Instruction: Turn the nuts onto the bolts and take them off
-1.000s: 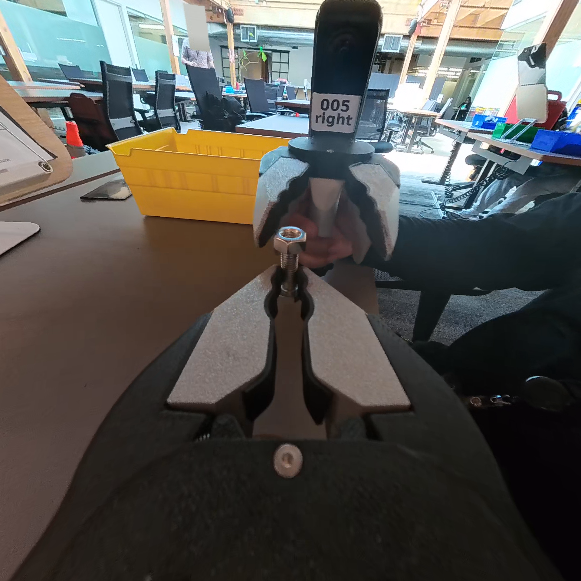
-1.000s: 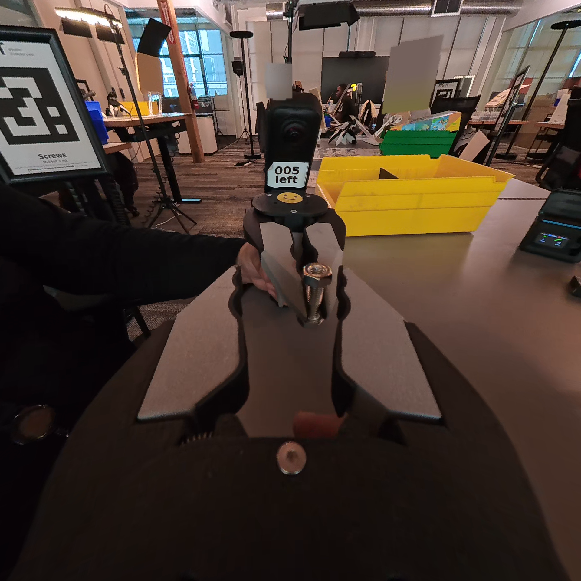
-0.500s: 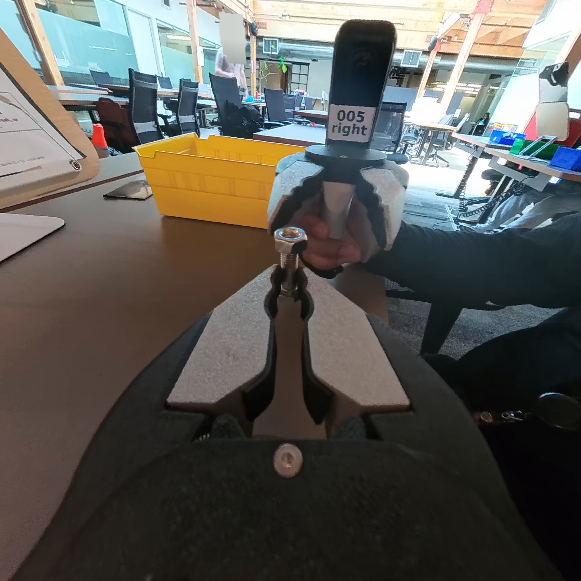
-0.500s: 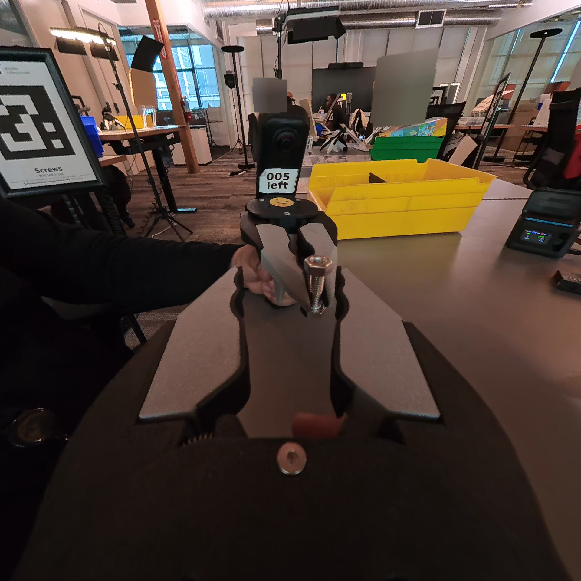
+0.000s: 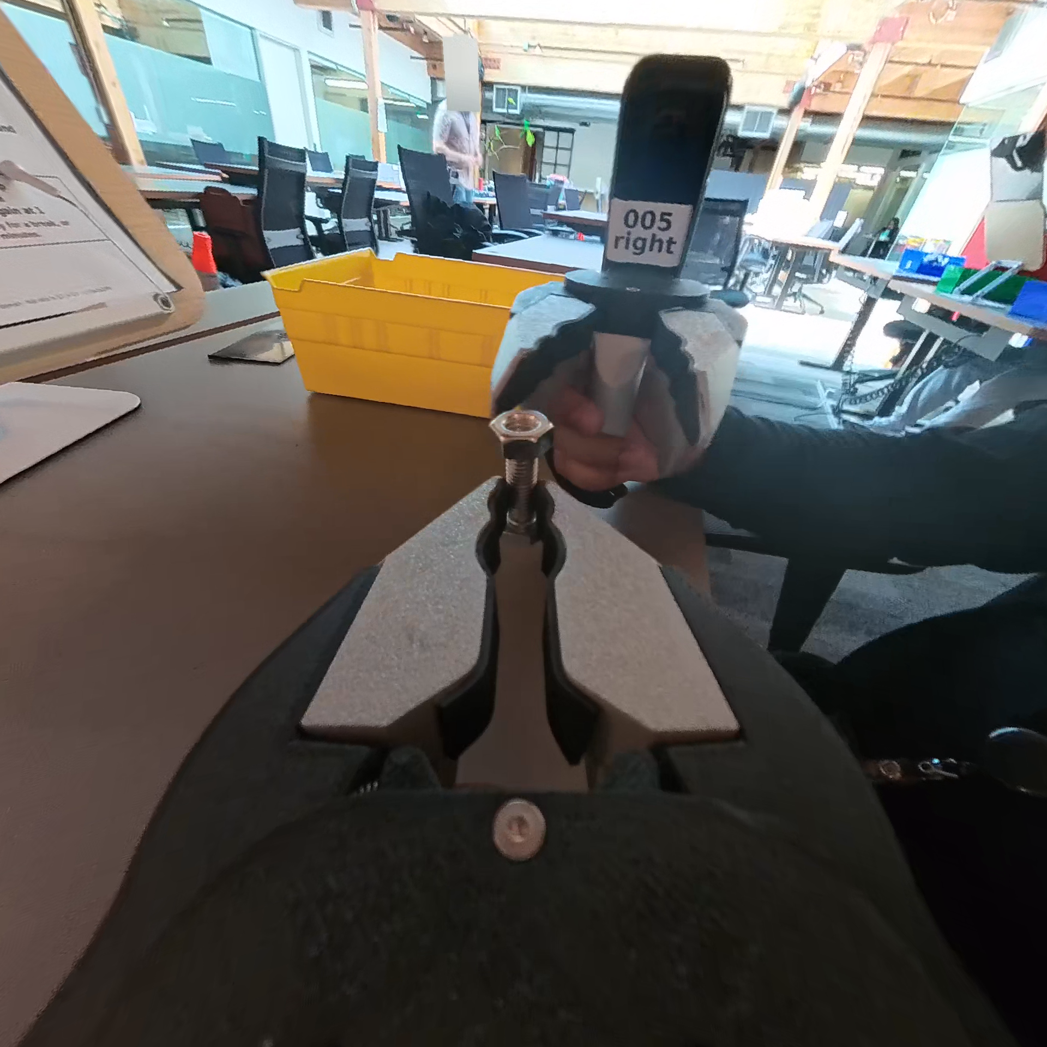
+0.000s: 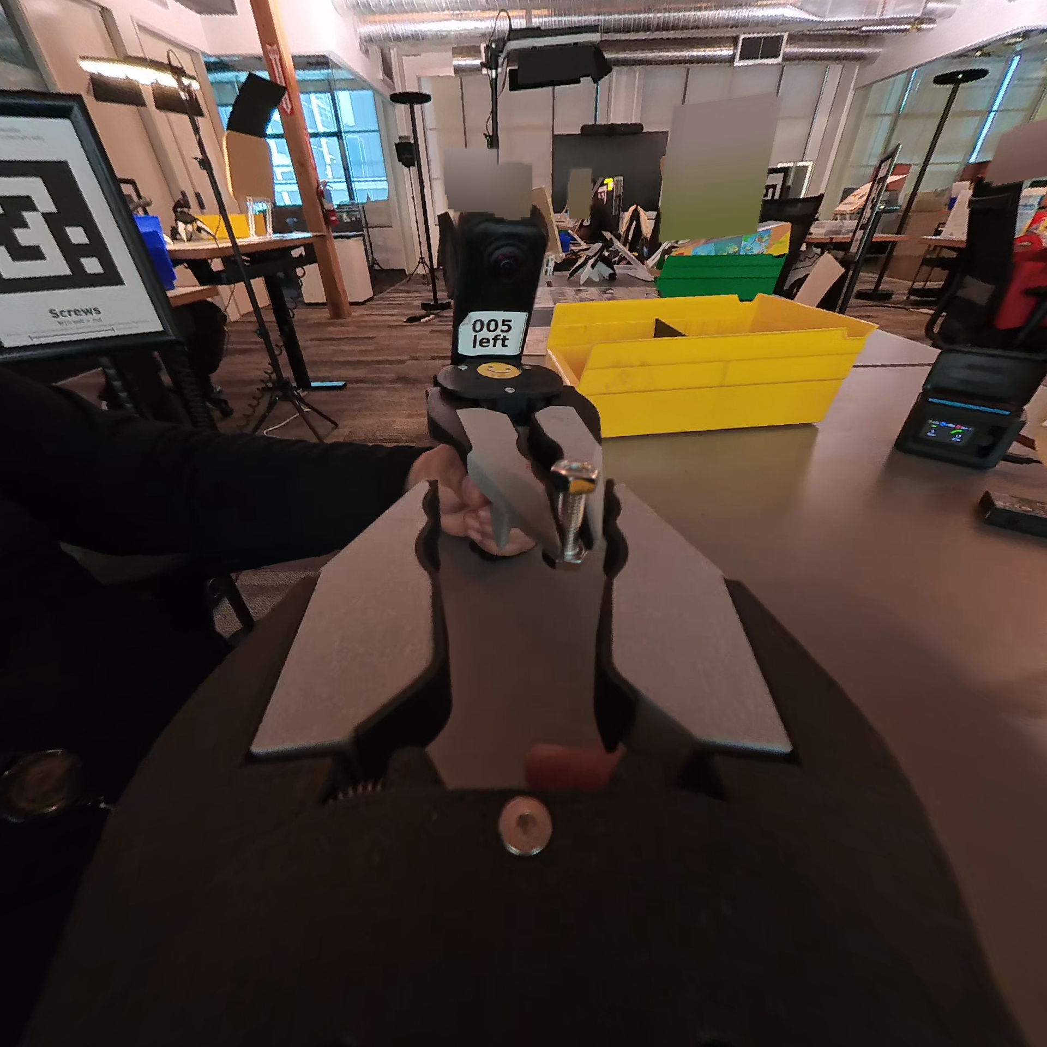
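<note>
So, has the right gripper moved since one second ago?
Yes. In the right wrist view the yellow bin and the left gripper have both shifted rightward in frame, so the right gripper has swung toward its left.

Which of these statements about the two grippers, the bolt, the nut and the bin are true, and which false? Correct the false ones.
1. The left gripper is clamped on the bolt. True.
2. The nut lies on the table. False: it sits at the bolt's top end.
3. The right gripper is gripping the nut. False: its jaws are open, holding nothing.
4. A yellow bin stands on the table. True.
5. The bolt lies flat. False: it is upright.
</note>
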`<state>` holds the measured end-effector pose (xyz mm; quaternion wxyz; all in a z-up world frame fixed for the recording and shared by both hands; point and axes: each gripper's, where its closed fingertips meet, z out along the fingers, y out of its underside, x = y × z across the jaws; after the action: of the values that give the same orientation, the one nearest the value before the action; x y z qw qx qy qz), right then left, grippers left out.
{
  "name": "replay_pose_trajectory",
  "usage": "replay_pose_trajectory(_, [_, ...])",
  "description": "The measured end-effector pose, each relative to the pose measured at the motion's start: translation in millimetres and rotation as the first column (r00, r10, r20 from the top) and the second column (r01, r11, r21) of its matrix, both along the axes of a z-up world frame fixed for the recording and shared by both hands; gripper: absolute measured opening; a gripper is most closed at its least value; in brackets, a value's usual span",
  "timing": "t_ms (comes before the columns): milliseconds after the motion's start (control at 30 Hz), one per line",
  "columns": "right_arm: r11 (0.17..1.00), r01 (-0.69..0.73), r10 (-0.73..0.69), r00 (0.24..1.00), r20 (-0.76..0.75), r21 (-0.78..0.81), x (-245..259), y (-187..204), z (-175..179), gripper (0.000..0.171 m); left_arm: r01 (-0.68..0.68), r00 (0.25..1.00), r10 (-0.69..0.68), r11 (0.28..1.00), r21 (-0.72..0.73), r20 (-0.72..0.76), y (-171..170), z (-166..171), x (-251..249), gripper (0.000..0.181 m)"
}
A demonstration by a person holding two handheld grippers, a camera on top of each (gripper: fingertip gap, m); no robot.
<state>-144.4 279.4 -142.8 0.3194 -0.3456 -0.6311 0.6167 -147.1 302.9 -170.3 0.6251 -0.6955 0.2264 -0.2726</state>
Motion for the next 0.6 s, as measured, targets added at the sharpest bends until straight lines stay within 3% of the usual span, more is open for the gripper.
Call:
replay_pose_trajectory(300, [0.999, -0.016, 0.016, 1.000, 0.017, 0.052, -2.8, -11.1, -7.4, 0.060, -0.006, 0.998, 0.006, 1.000, 0.016, -0.055, -0.5, -3.1, 5.8, 0.007])
replay_pose_trajectory(367, [0.999, -0.007, 0.007, 1.000, 0.013, 0.036, -0.9, -5.6, -4.9, 0.059, -0.048, 0.998, 0.049, 0.999, 0.015, -0.035, 3.2, -1.4, -0.4, 0.008])
replay_pose_trajectory(433, [1.000, -0.009, 0.009, 1.000, 0.001, 0.017, 1.3, -1.8, -1.1, 0.047, -0.062, 0.998, 0.063, 0.998, 0.005, -0.010, 5.0, -0.4, -4.3, 0.007])
replay_pose_trajectory(600, [1.000, -0.015, 0.016, 0.999, 0.028, -0.007, -4.7, -5.7, -3.9, 0.066, -0.013, 0.998, 0.013, 1.000, 0.002, -0.060, 1.8, -4.8, 5.9, 0.007])
